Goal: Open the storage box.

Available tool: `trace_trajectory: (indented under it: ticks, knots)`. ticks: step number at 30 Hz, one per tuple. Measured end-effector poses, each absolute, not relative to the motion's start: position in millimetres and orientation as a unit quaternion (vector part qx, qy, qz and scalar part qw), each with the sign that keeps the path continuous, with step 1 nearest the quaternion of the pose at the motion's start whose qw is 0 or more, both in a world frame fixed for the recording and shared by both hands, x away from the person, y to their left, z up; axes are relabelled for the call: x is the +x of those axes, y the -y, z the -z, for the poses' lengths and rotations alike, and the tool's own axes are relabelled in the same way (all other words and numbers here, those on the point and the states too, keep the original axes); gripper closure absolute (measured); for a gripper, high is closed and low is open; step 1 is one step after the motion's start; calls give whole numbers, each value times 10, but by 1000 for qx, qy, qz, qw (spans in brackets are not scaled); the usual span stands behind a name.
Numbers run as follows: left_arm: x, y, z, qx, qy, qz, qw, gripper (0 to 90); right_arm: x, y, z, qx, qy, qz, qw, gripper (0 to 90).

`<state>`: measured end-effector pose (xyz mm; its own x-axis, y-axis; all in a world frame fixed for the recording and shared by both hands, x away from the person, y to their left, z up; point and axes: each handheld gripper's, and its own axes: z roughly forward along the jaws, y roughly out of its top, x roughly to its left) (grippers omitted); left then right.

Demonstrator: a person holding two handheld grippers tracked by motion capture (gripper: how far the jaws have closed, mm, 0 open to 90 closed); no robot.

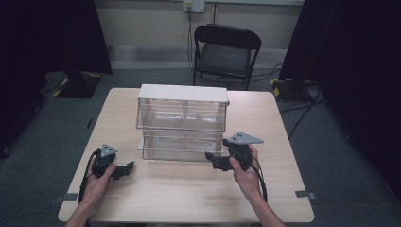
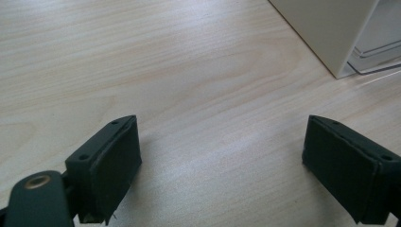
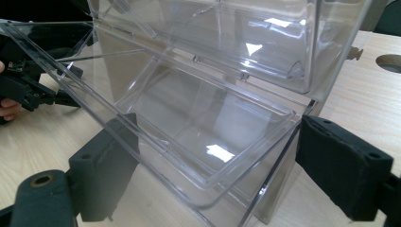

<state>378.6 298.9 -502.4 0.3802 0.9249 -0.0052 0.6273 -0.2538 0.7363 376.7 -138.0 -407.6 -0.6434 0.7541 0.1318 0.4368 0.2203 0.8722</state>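
one counter (image 1: pixel 189 189), one clear drawer unit (image 1: pixel 182 123) with seemingly two tiers, two grippers, one folding chair (image 1: pixel 226 52).

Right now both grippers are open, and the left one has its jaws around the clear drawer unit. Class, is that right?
Not quite. The right gripper has its open jaws around the clear drawer unit, as the right gripper view shows. The left gripper is open over bare table.
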Motion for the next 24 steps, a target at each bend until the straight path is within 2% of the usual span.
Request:
trace_trajectory:
  ticks: [24]
  knots:
    - [3786, -2989, 5024, 760, -511, -222, 335, 117, 3835, 1380, 4035, 391, -761, -493, 159, 137]
